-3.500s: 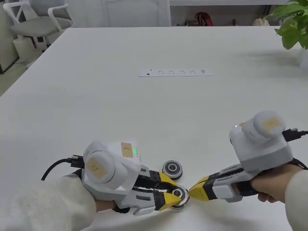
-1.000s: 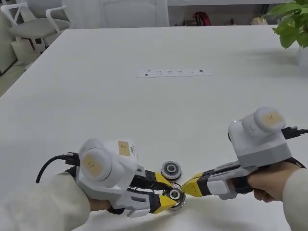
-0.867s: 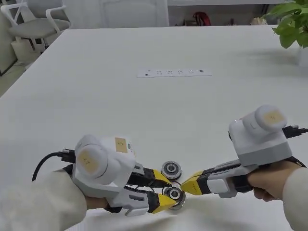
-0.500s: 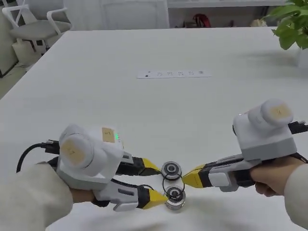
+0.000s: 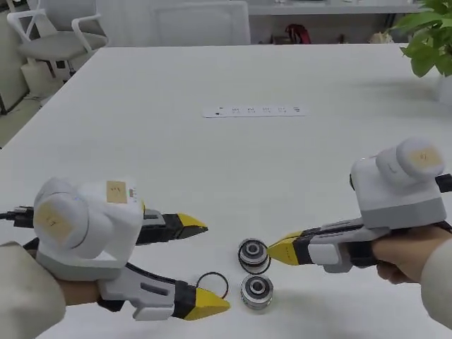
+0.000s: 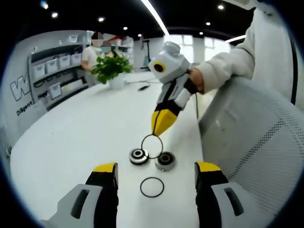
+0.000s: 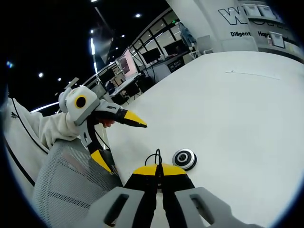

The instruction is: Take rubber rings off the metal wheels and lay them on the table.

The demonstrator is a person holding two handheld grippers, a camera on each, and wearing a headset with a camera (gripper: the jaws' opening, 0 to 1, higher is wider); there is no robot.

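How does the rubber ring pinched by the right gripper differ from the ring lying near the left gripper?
The pinched ring hangs tilted up from the shut right gripper, just over the wheels. The other ring lies flat on the table. The pinched ring is held, while the other ring is loose between the jaws of the open left gripper, touching neither. Both are thin, black and look similar in size.

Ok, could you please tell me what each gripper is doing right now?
Left gripper: open, holding nothing.
Right gripper: closed on a rubber ring.

power strip (image 5: 256, 111), leafy plant (image 5: 426, 39), office chair (image 5: 55, 34)
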